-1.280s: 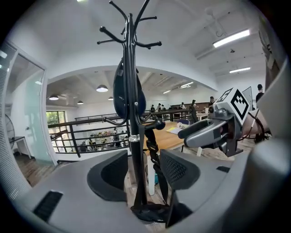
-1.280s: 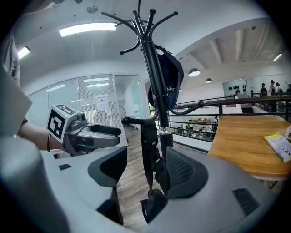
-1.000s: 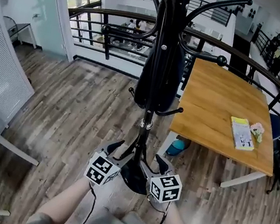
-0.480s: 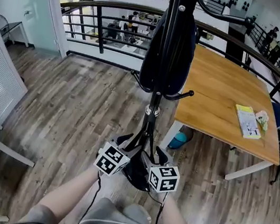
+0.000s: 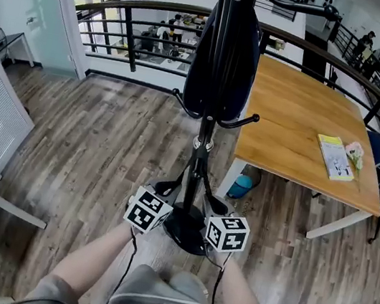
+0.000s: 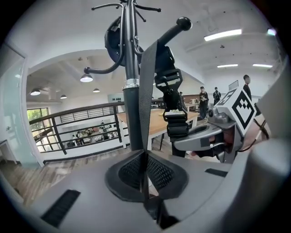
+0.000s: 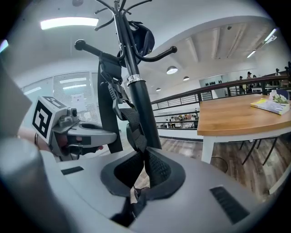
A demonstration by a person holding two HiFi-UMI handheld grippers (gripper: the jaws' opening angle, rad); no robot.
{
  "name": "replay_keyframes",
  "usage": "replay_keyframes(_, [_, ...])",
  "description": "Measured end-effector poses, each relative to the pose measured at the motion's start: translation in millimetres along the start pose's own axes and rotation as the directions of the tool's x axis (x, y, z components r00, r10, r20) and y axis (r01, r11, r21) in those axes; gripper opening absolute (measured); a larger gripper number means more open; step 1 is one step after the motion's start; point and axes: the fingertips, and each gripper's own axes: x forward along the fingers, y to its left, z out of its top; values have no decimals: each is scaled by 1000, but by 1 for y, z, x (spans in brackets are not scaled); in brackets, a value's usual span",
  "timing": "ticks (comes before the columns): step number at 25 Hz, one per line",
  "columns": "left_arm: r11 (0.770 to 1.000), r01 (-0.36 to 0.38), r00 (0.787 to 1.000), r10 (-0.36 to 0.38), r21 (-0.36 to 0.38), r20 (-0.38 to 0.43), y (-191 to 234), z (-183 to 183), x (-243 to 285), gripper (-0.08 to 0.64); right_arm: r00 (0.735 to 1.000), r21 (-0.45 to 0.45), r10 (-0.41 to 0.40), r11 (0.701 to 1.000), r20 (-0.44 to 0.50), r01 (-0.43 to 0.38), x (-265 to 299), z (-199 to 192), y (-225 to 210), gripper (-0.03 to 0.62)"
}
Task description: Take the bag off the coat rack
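Found the bag (image 5: 224, 59), dark and long, hanging high on the coat rack (image 5: 201, 153), pressed against the black pole between the upper hooks and a lower pair of hooks. Saw both tongs held low, just above the rack's round base, one on each side of the pole. Found the left tongs (image 6: 145, 157) closed tight on a flat strap (image 6: 146, 91) that ran straight up from the pads past the pole toward the bag. Made out a black buckle (image 6: 168, 84) on the strap run just beside it. Found the right tongs (image 7: 144, 159) likewise clamped on a webbing strap (image 7: 134, 132), its loose end poking out below the pads. Noted black-and-white square markers on the cube of each pair. Saw a wooden surface (image 5: 290, 121) just right of the rack, carrying a yellow booklet (image 5: 334, 157) near its right edge. Could not read the booklet's print, too small. Noted a plank floor (image 5: 89, 144) under everything and a dark railing (image 5: 124, 30) behind the rack.
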Motion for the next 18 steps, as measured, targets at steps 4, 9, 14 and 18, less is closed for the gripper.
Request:
replay_keyframes(4, [999, -37, 999, 37, -14, -7, 5, 1, -18, 15, 1000, 77, 1, 997, 11, -2, -13, 10, -5, 37])
replay_keyframes(9, [998, -60, 998, 60, 4, 11, 10, 31, -48, 15, 999, 77, 24, 997, 40, -27, -37, 48, 6, 35])
replay_keyframes(14, [994, -105, 993, 107, -31, 47, 24, 76, -80, 15, 997, 48, 24, 998, 75, -27, -67, 100, 18, 35])
replay_keyframes(18, [988, -140, 985, 146, -68, 88, 34, 114, -111, 15, 993, 48, 35, 998, 116, -41, -94, 144, 29, 35])
